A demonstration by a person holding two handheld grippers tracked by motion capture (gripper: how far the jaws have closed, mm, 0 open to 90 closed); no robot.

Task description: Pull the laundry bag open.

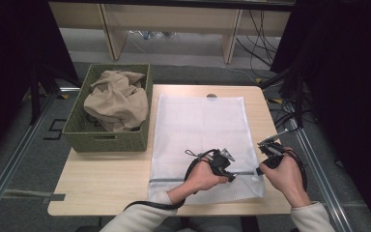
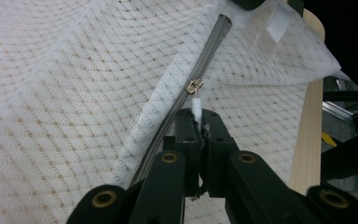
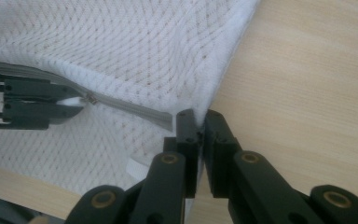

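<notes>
A white mesh laundry bag [image 1: 200, 125] lies flat on the wooden table [image 1: 106, 179], its grey zipper [image 1: 169, 180] running across near the front edge. In the left gripper view my left gripper [image 2: 199, 116] is shut on the white pull tab [image 2: 196, 106] just below the brass slider [image 2: 195, 86] of the zipper [image 2: 209, 51]. My right gripper [image 3: 198, 117] is shut on the bag's right edge [image 3: 214, 91], close to the zipper's end [image 3: 161, 119]. The left gripper [image 3: 77, 105] shows at the left of that view. From above, the left gripper [image 1: 232, 177] and right gripper [image 1: 259, 170] sit close together.
A green woven basket [image 1: 77, 130] holding a crumpled beige cloth [image 1: 116, 99] stands at the table's left side. Bare wood [image 3: 307, 70] lies right of the bag. Cables and table legs are on the floor beyond.
</notes>
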